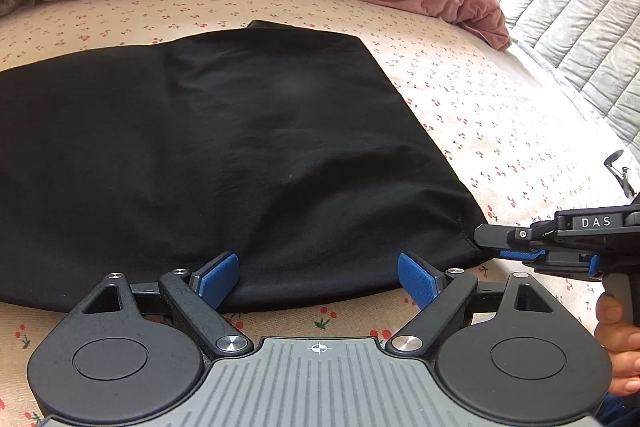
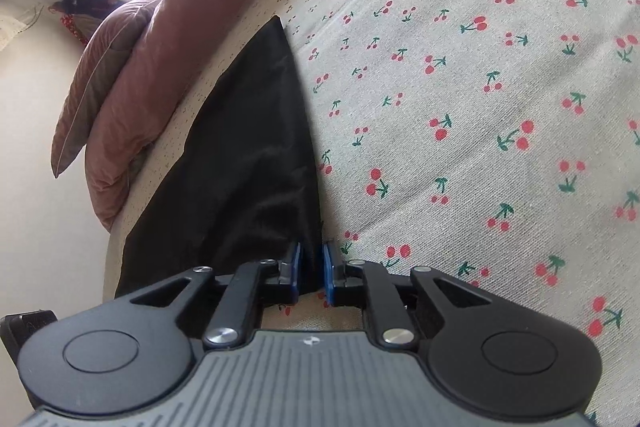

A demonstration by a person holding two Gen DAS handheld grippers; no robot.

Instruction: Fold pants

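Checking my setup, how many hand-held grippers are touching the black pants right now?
2. The left hand-held gripper straddles the near edge of the black pants, open. The right hand-held gripper pinches the corner on the right.

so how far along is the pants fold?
Done: pants lie flat on the bed, apparently folded already. In hand: right gripper shut on their near corner; left gripper open, straddling the near edge. Left: left gripper's grasp, then another fold.

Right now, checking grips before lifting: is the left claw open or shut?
Open: the left claw has blue pads spread wide, straddling the black fabric pants' near edge.
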